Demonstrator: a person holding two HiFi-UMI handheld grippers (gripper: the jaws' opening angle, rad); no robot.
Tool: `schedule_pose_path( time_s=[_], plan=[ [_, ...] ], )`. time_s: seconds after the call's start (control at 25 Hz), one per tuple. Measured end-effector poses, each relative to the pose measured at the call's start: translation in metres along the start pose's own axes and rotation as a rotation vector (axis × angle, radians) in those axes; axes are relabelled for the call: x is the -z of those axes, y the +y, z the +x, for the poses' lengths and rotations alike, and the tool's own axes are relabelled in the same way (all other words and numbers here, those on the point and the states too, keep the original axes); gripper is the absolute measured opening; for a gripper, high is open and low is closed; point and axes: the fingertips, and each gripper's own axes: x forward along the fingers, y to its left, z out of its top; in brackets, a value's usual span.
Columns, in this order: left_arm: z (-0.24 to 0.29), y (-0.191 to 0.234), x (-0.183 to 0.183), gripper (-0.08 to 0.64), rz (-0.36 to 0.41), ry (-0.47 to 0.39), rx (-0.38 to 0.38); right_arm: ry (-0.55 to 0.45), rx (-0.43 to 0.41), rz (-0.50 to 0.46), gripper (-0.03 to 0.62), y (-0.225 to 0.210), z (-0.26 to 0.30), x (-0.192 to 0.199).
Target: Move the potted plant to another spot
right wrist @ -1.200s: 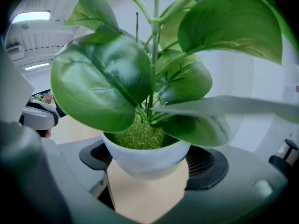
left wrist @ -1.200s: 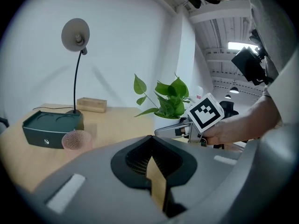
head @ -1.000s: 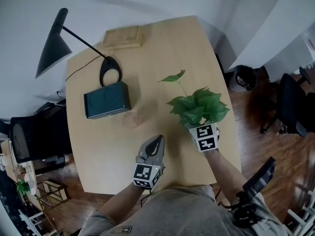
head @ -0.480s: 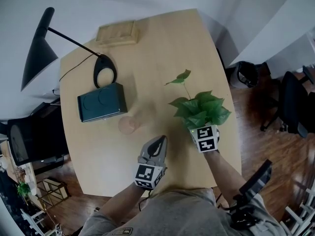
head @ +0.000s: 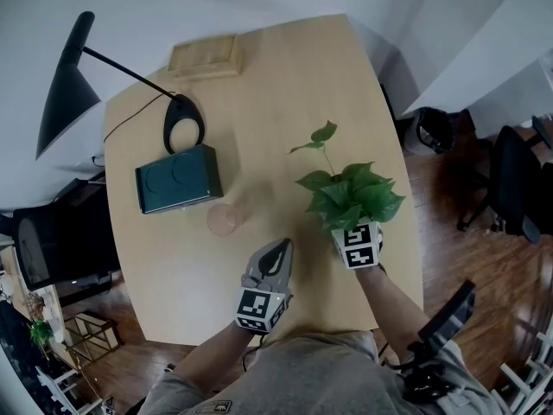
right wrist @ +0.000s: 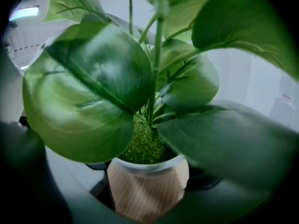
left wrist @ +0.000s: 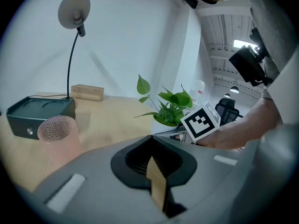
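The potted plant (head: 350, 195) has broad green leaves and a small pot (right wrist: 147, 185) with a white rim and wood-grain sides. It sits near the table's right edge. My right gripper (head: 347, 225) is shut on the pot, its fingers hidden under the leaves in the head view. Whether the pot rests on the table I cannot tell. From the left gripper view the plant (left wrist: 170, 108) shows to the right, beside the right gripper's marker cube (left wrist: 200, 120). My left gripper (head: 278, 247) hovers at the near table edge, jaws together (left wrist: 156, 181) and holding nothing.
A pink textured cup (head: 223, 220) stands left of the plant. Behind it are a dark green box (head: 177, 178), a black lamp (head: 186, 124) and a wooden block (head: 206, 56) at the back of the table (head: 285, 85). An office chair (head: 510, 180) stands off to the right.
The plant and my right gripper have sunk a little, then stayed still. My left gripper has also dropped slightly. The head camera shifted its view.
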Motion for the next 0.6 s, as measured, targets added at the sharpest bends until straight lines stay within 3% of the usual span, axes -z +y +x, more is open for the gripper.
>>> schedule_pose_path(
  time_s=[0.6],
  plan=[
    [-0.014, -0.009, 0.0, -0.006, 0.023, 0.001, 0.0, 0.01, -0.005, -0.023, 0.503, 0.003, -0.003, 0.014]
  ],
)
